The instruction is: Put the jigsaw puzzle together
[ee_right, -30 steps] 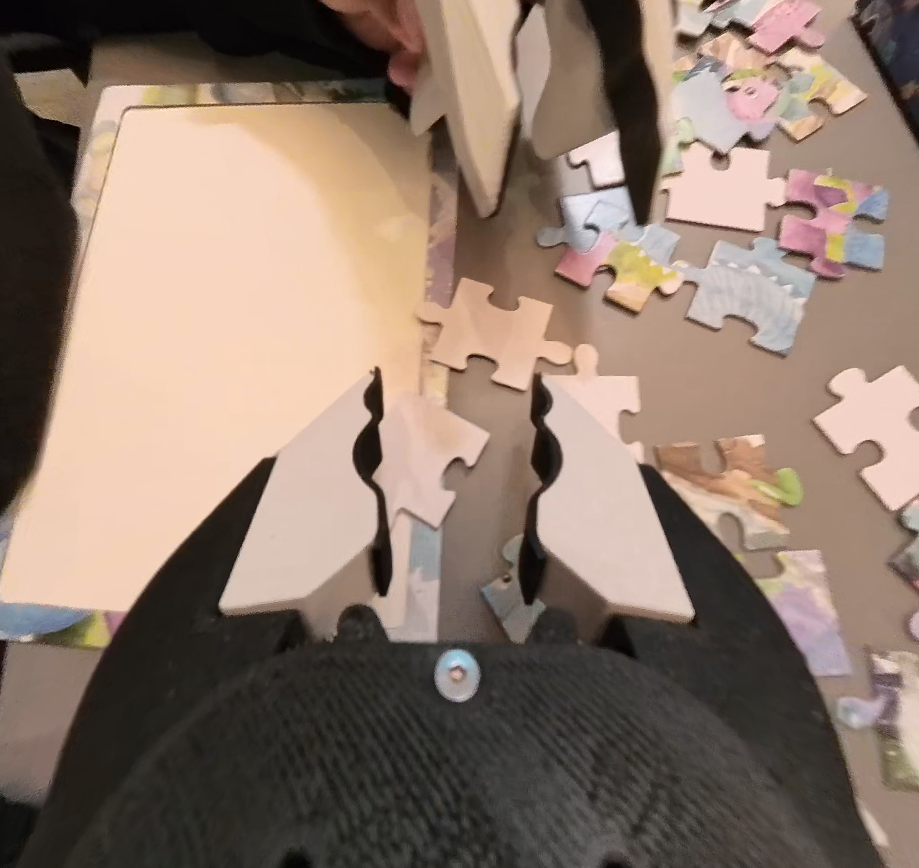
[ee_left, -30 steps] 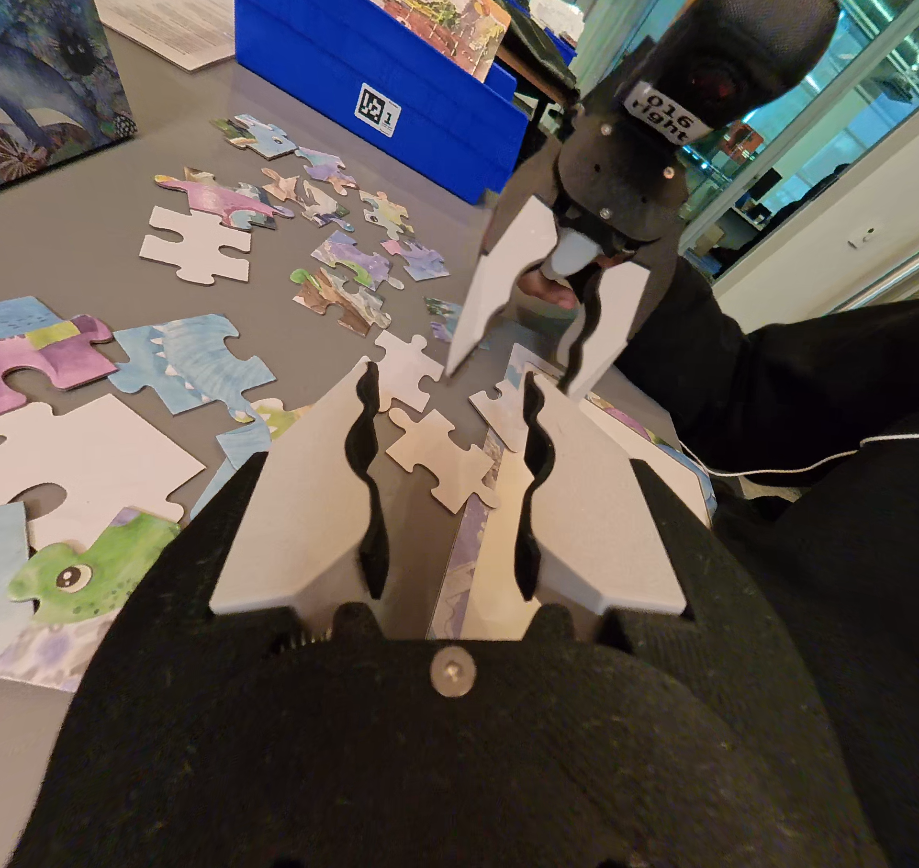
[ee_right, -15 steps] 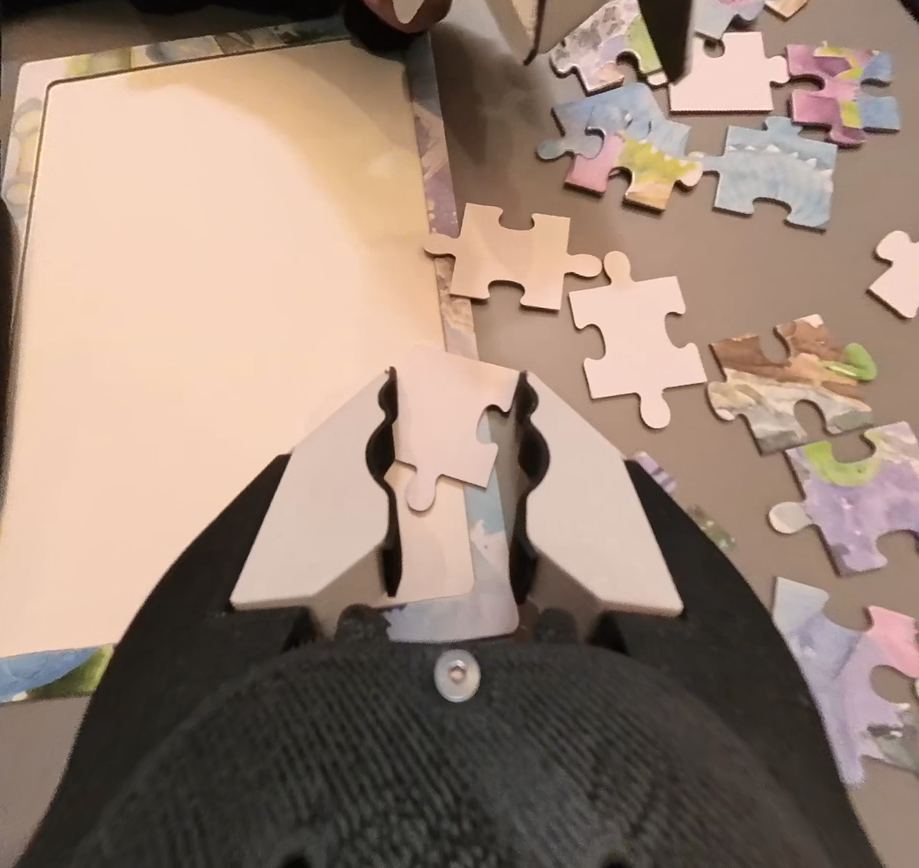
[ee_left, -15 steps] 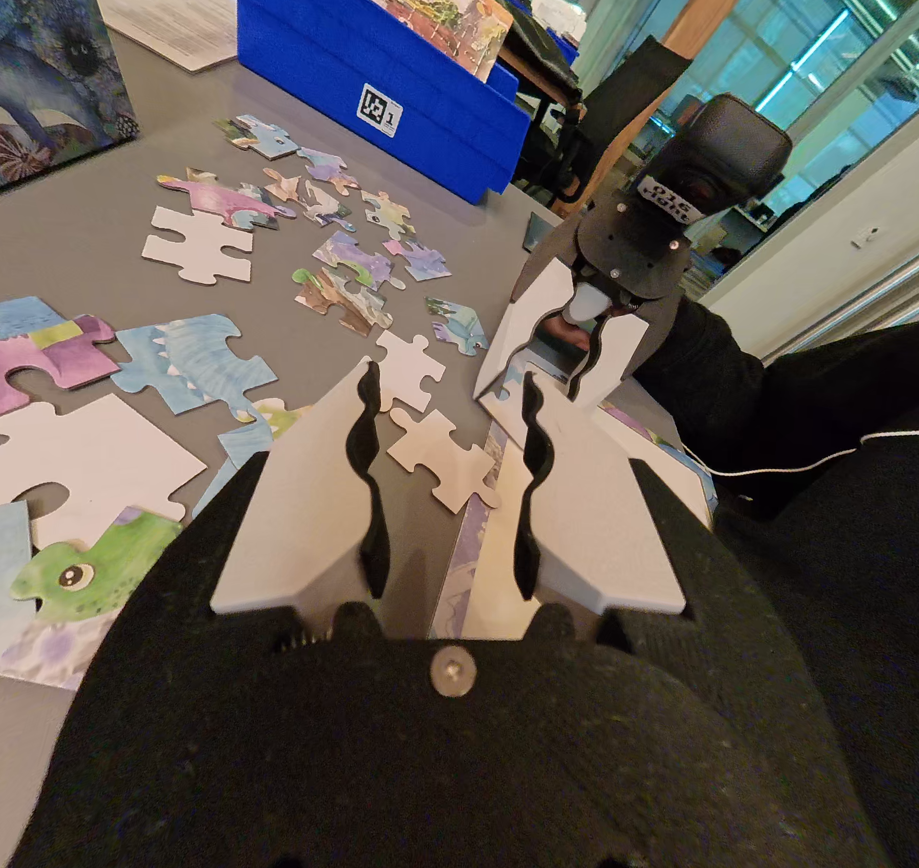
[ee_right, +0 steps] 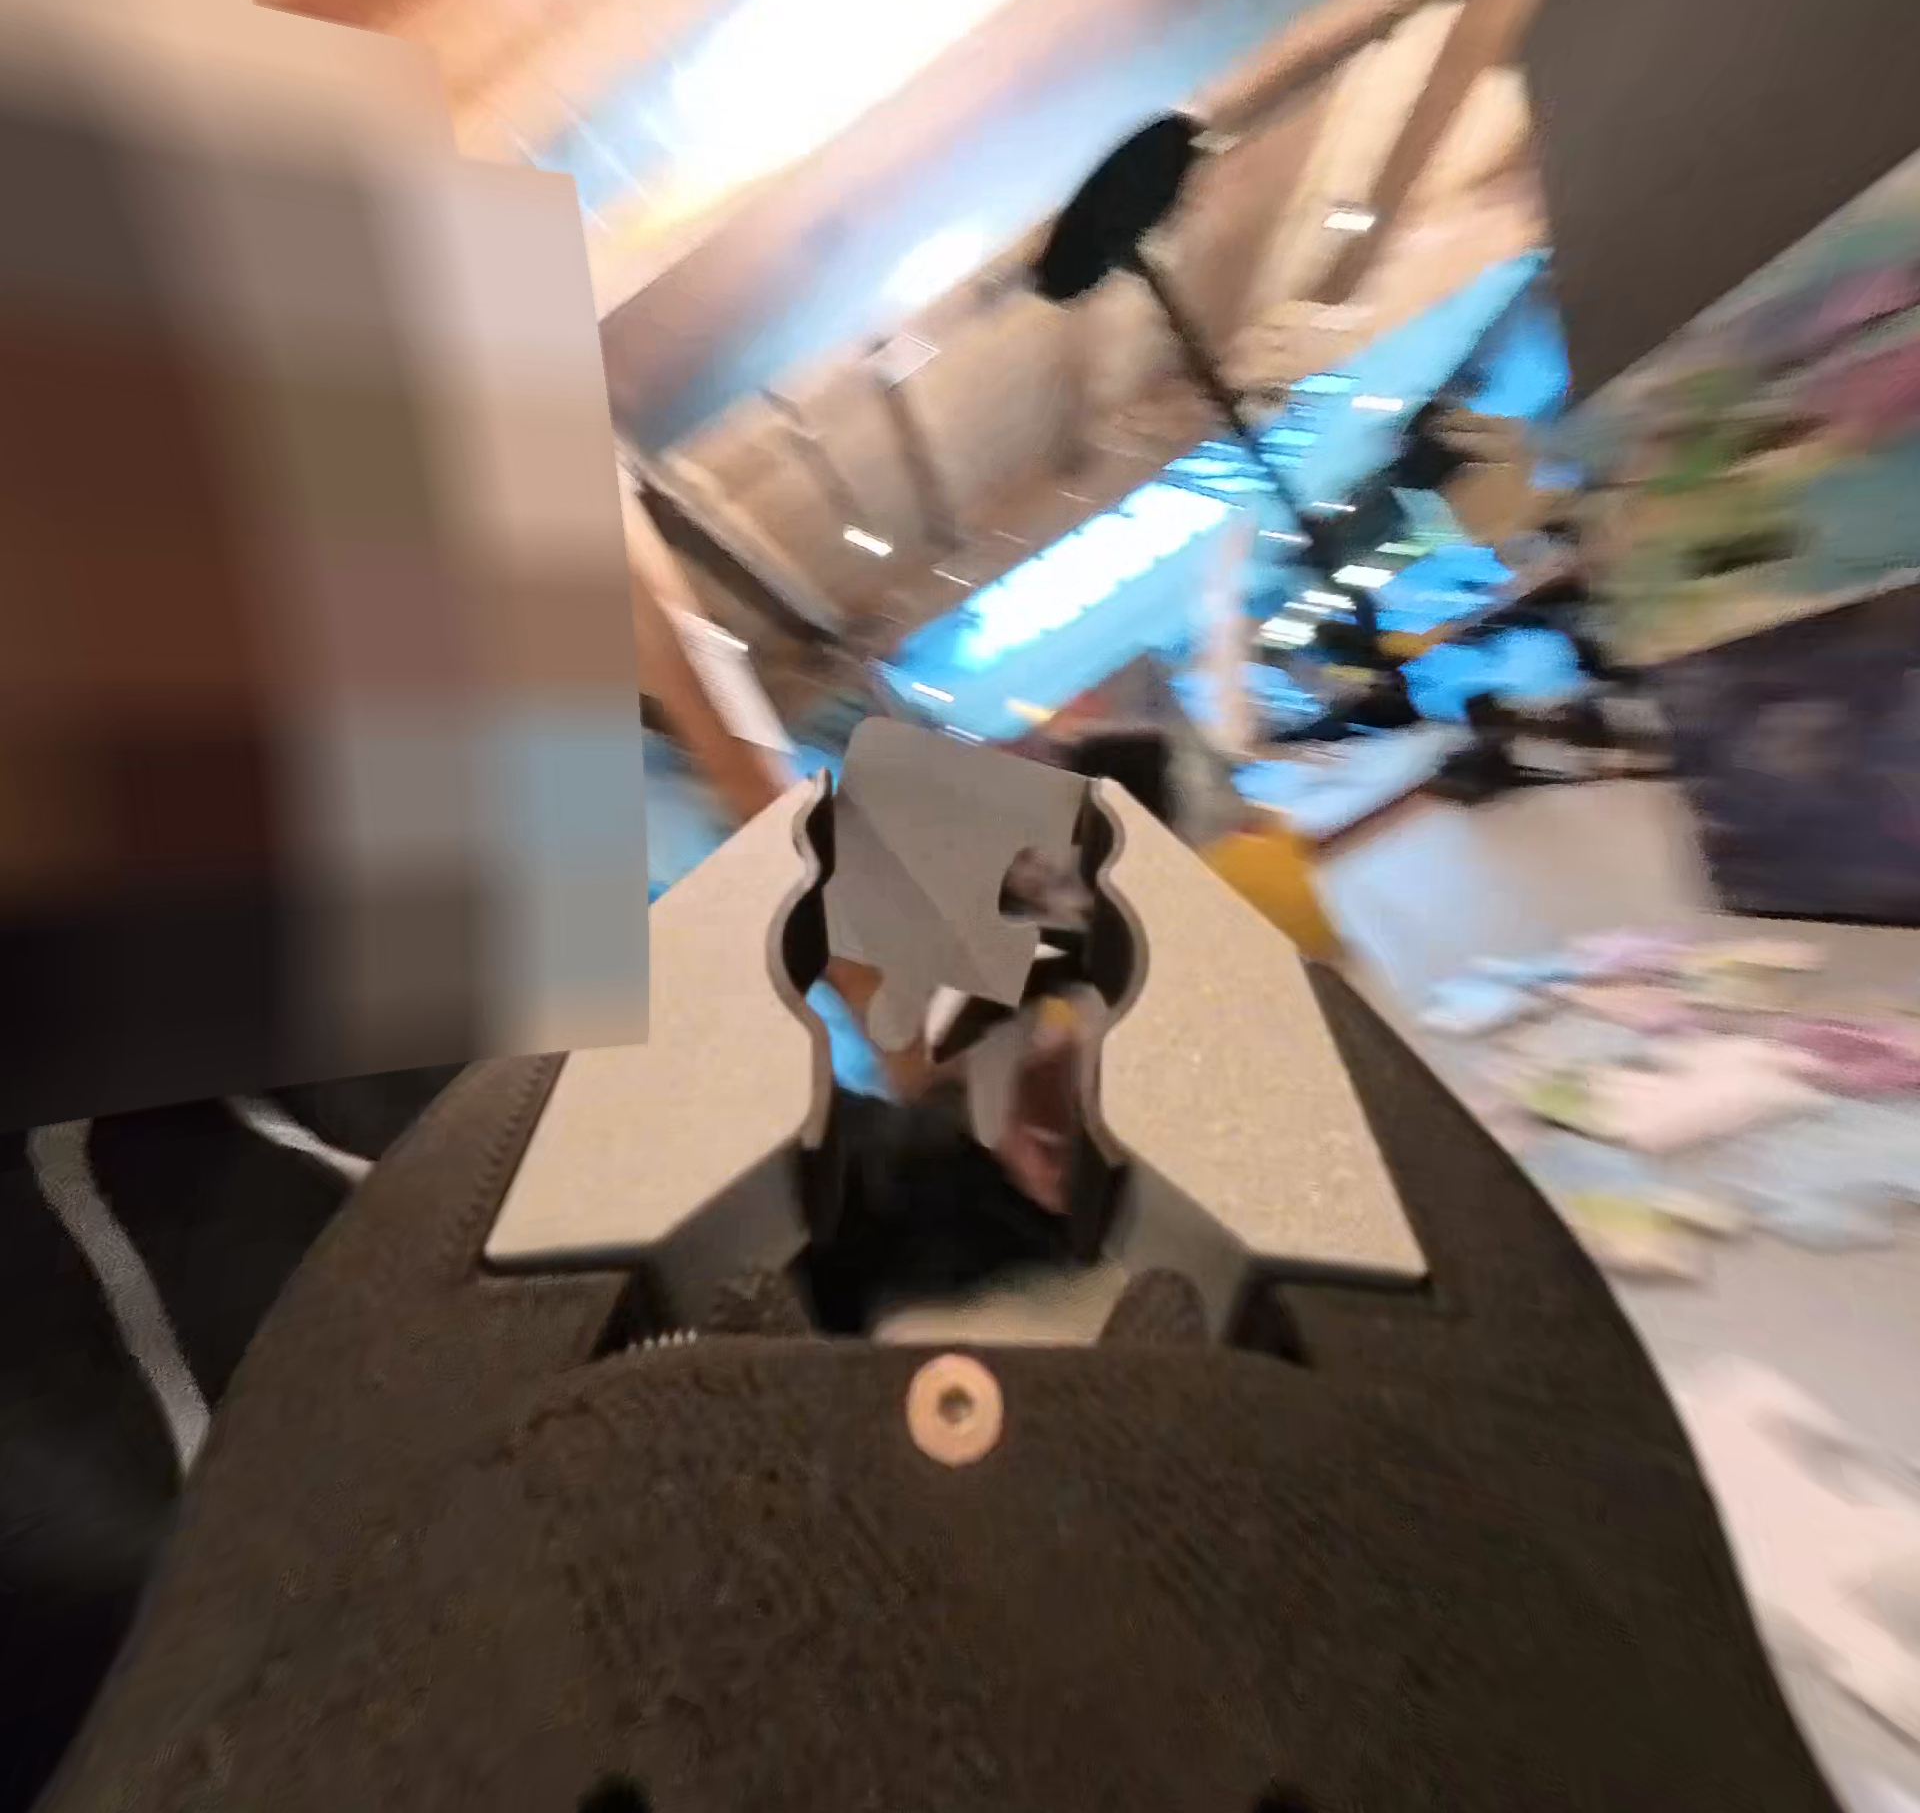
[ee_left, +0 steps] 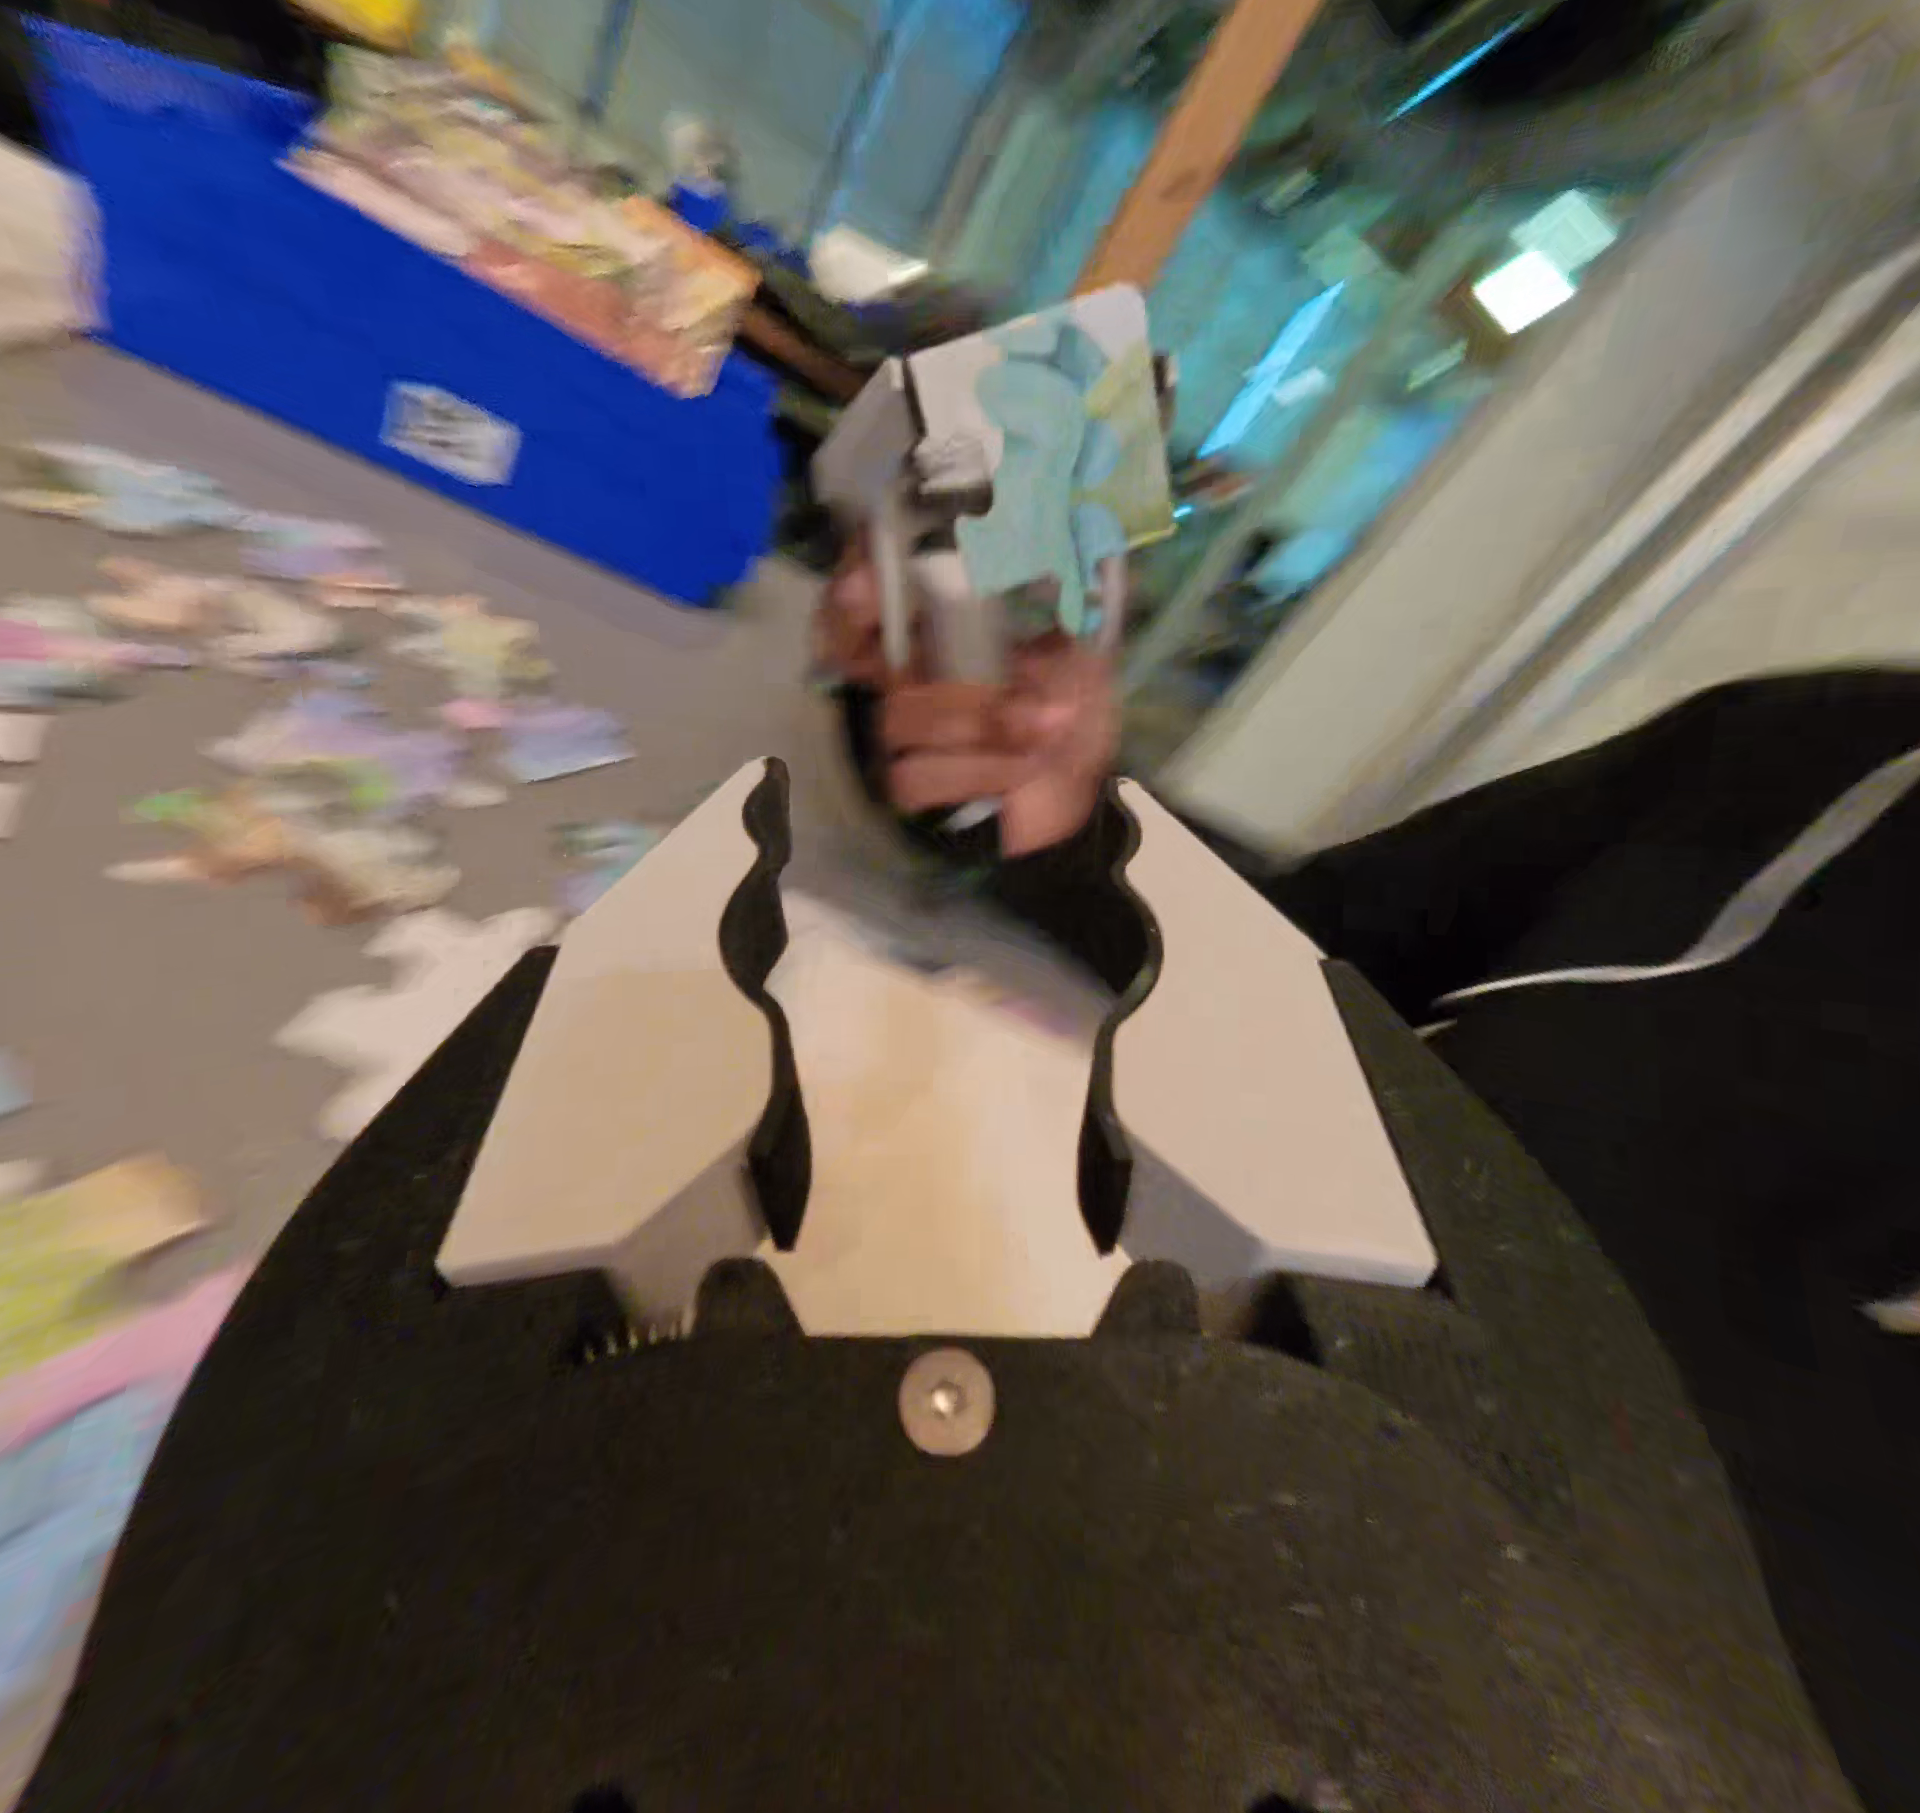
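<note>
My right gripper (ee_right: 956,797) is shut on a jigsaw piece (ee_right: 935,890), whose blank grey back faces its camera. It is raised off the table and points up into the room. In the left wrist view the same gripper (ee_left: 1023,433) shows ahead, held up, with the piece's light blue and green printed side (ee_left: 1070,464) toward me. My left gripper (ee_left: 945,807) is open and empty, over the pale puzzle tray (ee_left: 935,1088). Loose puzzle pieces (ee_left: 343,755) lie blurred on the grey table (ee_left: 156,932) to the left.
A blue bin (ee_left: 416,371) with a picture board leaning in it stands at the back of the table. A hand (ee_left: 977,755) holds the right gripper's handle. More pieces (ee_right: 1662,1088) show blurred at the right of the right wrist view. A dark sleeve (ee_left: 1662,880) is at right. One gripper's finger ends stand about 8 centimeters off the other's.
My right gripper closed on a face-down piece at the tray's edge, lifted it and swung it up off the table. Both views have tilted and blurred. My left gripper stays open.
</note>
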